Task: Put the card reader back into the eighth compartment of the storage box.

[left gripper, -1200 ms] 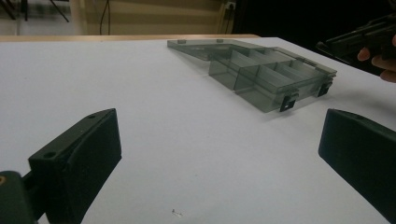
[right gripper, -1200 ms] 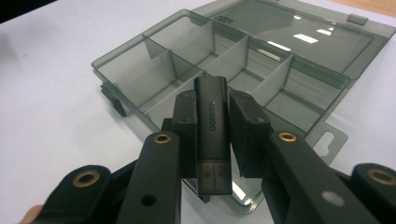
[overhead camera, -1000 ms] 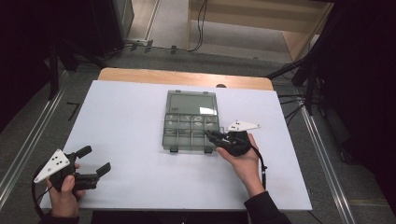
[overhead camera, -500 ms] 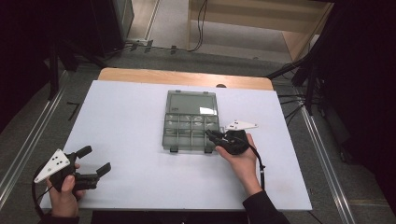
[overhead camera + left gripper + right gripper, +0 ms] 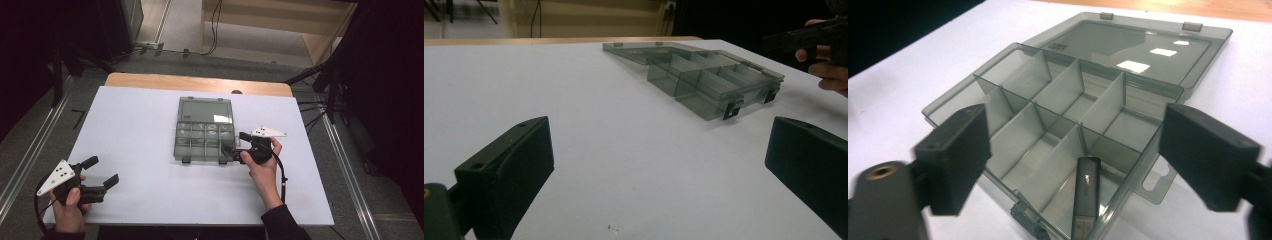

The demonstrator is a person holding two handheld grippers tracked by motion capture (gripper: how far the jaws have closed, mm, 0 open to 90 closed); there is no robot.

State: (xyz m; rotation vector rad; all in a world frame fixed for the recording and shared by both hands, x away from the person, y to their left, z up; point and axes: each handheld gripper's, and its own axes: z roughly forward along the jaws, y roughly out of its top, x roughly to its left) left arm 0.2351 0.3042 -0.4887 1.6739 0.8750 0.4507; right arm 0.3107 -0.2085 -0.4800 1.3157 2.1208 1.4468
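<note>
A smoky transparent organizer box (image 5: 205, 136) lies at the table's middle with its lid (image 5: 206, 111) folded flat behind it. In the right gripper view a dark USB stick (image 5: 1085, 197) with a metal plug lies in the box's nearest compartment (image 5: 1068, 200); the other compartments look bare. My right gripper (image 5: 235, 144) sits at the box's front right corner, open (image 5: 1080, 150), its jaws spread either side of the stick and holding nothing. My left gripper (image 5: 103, 171) rests open near the front left of the table, far from the box (image 5: 704, 80), with nothing between its jaws (image 5: 656, 165).
The white tabletop (image 5: 140, 125) has a wooden strip (image 5: 200, 82) along its far edge. Metal rails (image 5: 30, 155) run down both sides, with dark stands and cables beyond. The other hand's gripper (image 5: 814, 37) shows at the upper right of the left gripper view.
The right hand and its gripper have shifted slightly to the right beside the box. The left gripper has stayed put.
</note>
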